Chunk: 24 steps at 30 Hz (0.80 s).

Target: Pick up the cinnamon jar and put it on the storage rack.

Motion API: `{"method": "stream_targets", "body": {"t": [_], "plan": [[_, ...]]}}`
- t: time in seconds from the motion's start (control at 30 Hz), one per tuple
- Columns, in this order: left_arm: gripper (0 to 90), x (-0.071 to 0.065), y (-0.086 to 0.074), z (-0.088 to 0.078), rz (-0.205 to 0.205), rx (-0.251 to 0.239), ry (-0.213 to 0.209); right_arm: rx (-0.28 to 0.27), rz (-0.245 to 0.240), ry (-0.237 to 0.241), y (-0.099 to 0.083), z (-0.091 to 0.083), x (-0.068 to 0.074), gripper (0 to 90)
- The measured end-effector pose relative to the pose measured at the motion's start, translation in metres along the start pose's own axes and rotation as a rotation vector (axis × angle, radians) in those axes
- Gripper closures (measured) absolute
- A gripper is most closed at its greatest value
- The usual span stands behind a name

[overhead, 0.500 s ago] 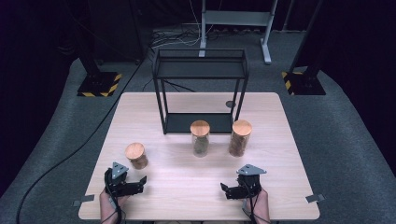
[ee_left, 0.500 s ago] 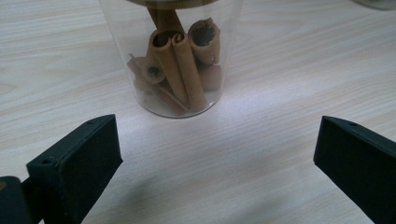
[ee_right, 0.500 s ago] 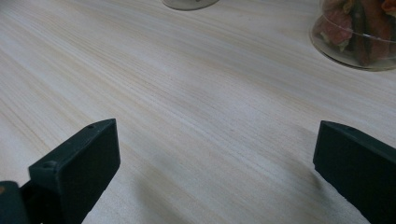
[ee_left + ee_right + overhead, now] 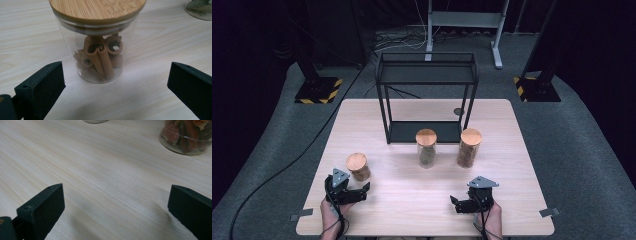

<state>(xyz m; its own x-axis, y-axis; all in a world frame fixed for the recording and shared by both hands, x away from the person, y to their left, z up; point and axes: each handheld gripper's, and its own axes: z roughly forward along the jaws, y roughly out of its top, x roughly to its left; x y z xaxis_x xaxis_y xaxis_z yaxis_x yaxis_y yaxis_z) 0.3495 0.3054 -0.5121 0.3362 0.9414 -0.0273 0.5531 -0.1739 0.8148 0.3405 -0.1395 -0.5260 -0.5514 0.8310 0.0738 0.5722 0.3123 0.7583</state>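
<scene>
We take as our landmark the short clear glass jar with a round bamboo lid and curled cinnamon sticks inside (image 4: 98,42), which stands upright on the pale wooden table (image 4: 412,200) near its front left part, and every place below is told from it. We judge it light, since the bark pieces fill only its lower half, but stiff, smooth and breakable: glass walls will slip under hard pads and would crack if knocked over or dropped. The lid looks merely seated, so we would not lift by it; the straight wall below the lid's rim, around mid-height, seems the safest place to clamp, with both pads square to the curve. Just in front of the jar, the left gripper (image 4: 113,82) points at it with its black jaws spread wide, one to each side and neither touching the glass. Well to the jar's right, at the front edge, the right gripper (image 4: 460,204) also has its jaws standing apart over bare wood, holding nothing. Beyond the jar and to its right stand a taller glass jar with greenish contents (image 4: 426,148) and another tall jar with orange-brown contents (image 4: 470,148), both bamboo-lidded. Farther back still rises a black metal wire-frame shelf (image 4: 427,70).
</scene>
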Motion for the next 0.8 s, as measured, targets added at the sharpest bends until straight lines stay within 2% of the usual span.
{"method": "stream_targets", "body": {"t": [0.07,0.2,0.37,0.57,0.8], "plan": [[0.7,0.0,0.002,0.002,0.008,-0.001,0.005,0.011,-0.012,-0.009,0.0,0.001,0.001,0.0],[0.8,-0.001,0.007,0.007,0.012,-0.012,0.02,0.005,-0.001,-0.001,0.0,0.001,0.0,0.0],[0.7,-0.002,0.011,0.011,0.023,-0.026,0.039,0.004,-0.011,-0.005,0.0,0.001,0.001,0.0],[0.7,0.0,0.015,0.02,-0.014,-0.051,0.066,0.004,-0.012,0.003,0.0,0.001,0.0,0.0],[0.5,0.003,0.018,0.029,-0.032,-0.064,0.084,0.01,-0.033,-0.002,0.001,0.001,0.002,0.0]]}}
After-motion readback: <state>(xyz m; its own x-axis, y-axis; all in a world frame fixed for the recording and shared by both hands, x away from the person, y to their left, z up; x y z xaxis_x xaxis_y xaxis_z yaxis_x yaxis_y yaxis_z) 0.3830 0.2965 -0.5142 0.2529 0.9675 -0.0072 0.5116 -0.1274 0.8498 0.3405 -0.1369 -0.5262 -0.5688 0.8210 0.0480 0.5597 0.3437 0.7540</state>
